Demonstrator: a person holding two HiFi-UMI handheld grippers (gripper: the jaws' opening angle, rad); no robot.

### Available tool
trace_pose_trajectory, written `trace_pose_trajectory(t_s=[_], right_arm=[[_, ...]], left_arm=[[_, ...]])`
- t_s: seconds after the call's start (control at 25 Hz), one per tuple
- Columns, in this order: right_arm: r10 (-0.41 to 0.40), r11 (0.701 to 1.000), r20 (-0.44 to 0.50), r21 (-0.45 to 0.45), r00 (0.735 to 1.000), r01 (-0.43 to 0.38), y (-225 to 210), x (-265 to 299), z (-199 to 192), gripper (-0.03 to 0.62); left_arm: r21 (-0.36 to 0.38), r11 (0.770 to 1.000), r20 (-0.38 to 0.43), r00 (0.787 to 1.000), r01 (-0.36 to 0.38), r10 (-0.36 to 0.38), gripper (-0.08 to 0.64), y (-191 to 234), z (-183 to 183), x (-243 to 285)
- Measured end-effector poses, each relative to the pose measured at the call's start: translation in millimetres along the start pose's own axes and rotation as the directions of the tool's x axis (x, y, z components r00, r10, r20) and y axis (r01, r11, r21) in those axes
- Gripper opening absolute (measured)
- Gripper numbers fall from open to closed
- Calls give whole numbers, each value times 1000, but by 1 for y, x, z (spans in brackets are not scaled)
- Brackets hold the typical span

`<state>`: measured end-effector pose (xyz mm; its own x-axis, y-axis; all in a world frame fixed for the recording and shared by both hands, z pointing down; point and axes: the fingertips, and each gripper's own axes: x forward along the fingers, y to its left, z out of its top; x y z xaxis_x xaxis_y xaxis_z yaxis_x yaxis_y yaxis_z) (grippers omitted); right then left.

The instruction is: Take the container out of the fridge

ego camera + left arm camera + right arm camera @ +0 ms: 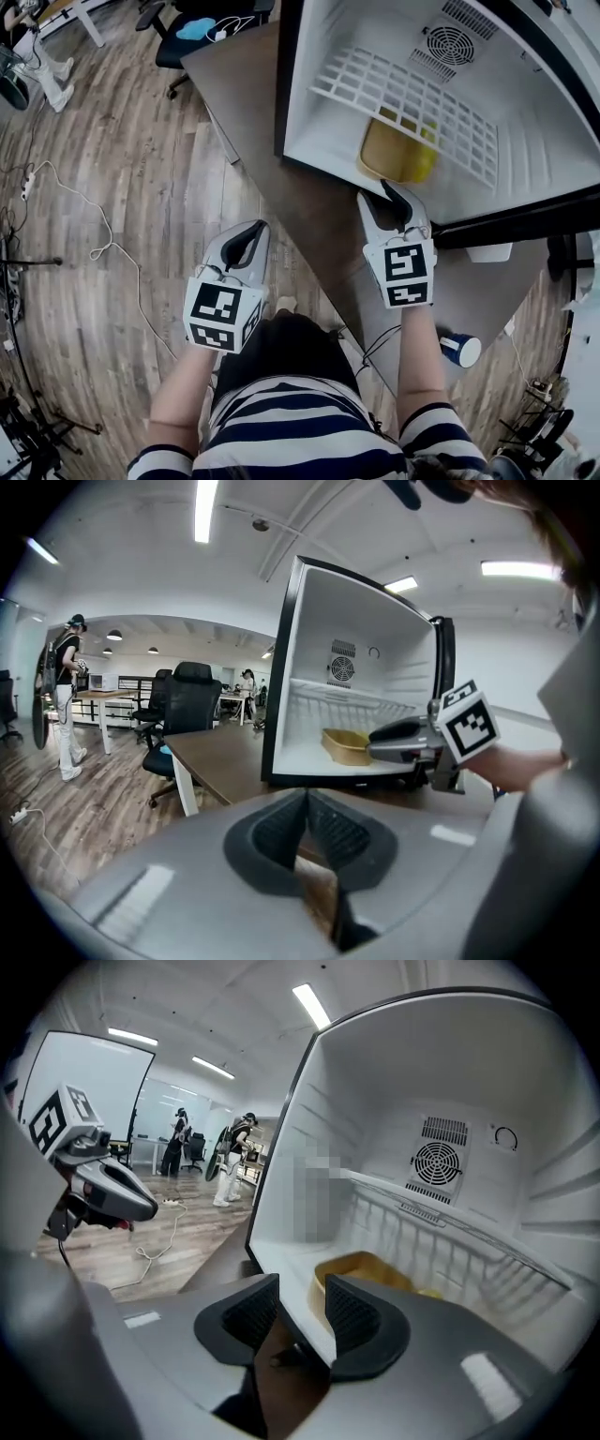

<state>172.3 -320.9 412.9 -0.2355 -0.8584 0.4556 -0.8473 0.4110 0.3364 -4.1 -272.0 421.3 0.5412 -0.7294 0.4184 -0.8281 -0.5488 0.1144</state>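
While the right gripper (pixel 302 1314) has its fingers (pixel 358 1316) wide and empty, the left gripper (pixel 305 808) has its own pressed together on nothing; the right tips sit at the fridge (pixel 314 56) mouth; just beyond them the container (pixel 398 150) lies inside, under the shelf (pixel 403 94); the left gripper hangs well back.

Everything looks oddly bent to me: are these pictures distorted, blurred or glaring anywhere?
Head view: wide-angle bowing curves the fridge's edges and the floor planks. Left gripper view: black rounded corners, ceiling lights glare white, the left gripper near the lens looks soft. Right gripper view: same fisheye rim; a mosaic patch added afterwards covers part of the fridge wall; the container looks sharp.
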Motion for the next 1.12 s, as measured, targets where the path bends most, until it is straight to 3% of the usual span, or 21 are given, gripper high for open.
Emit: trace_pose_trajectory(t_s=[0.28,0.64,0.88,1.12], right_arm=[[-21,997,-13,-71,1000,20,-20,15,-8,144],[35,976,-73,-211,997,-49,-34,33,-24,143],[76,966,-112,-238,991,-101,-34,41,-39,141],[82,945,-95,-310,992,-108,-34,44,-38,85]], left_arm=[[-28,1000,5,1000,-1,2,0,3,4,26],[-44,999,-6,1000,21,-21,0,-3,1,53],[-57,998,-24,999,29,-30,0,-6,-3,69],[-49,998,-33,999,31,-33,0,-9,-3,80]])
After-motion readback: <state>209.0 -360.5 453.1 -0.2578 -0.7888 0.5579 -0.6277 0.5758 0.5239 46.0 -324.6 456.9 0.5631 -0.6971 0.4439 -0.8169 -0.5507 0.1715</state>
